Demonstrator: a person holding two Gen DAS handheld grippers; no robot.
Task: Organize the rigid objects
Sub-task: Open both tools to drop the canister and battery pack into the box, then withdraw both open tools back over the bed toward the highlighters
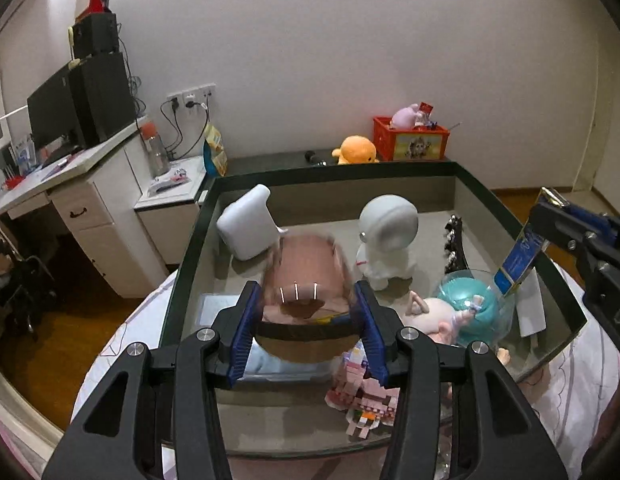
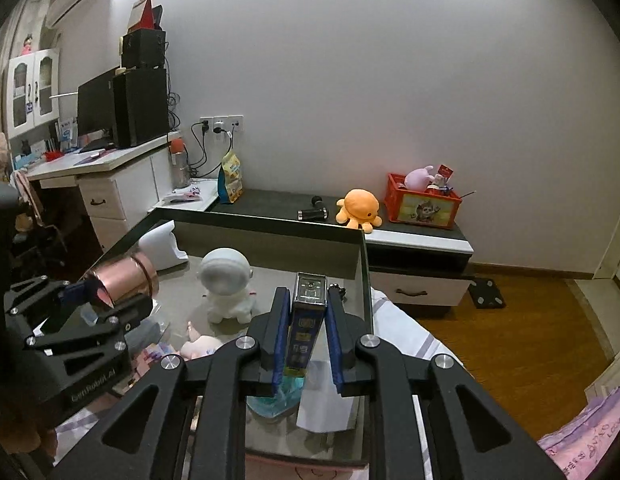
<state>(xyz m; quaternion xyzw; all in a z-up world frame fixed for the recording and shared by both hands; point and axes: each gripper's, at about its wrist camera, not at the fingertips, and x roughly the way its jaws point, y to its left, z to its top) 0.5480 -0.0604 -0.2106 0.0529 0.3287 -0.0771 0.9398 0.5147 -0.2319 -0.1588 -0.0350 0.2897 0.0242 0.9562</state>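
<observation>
Copper-pink cup [image 1: 306, 280] sits sideways between our left gripper [image 1: 306, 320] pads, over the glass-walled tray [image 1: 510, 216]; its blur leaves the clamp's firmness uncertain. Our right gripper [image 2: 306, 332] is narrowly clamped on a slim blue box [image 2: 306, 320] above the tray's right side. Risks: the cup slipping, or striking the white astronaut figure [image 1: 386, 240] on lowering.

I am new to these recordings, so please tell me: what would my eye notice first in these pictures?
First, the pink metallic cup between the pads of the left gripper, above the glass-walled tray. Next, the tall blue box in the right gripper, over the tray's right side. Behind them a white astronaut figure stands upright in the tray.
</observation>
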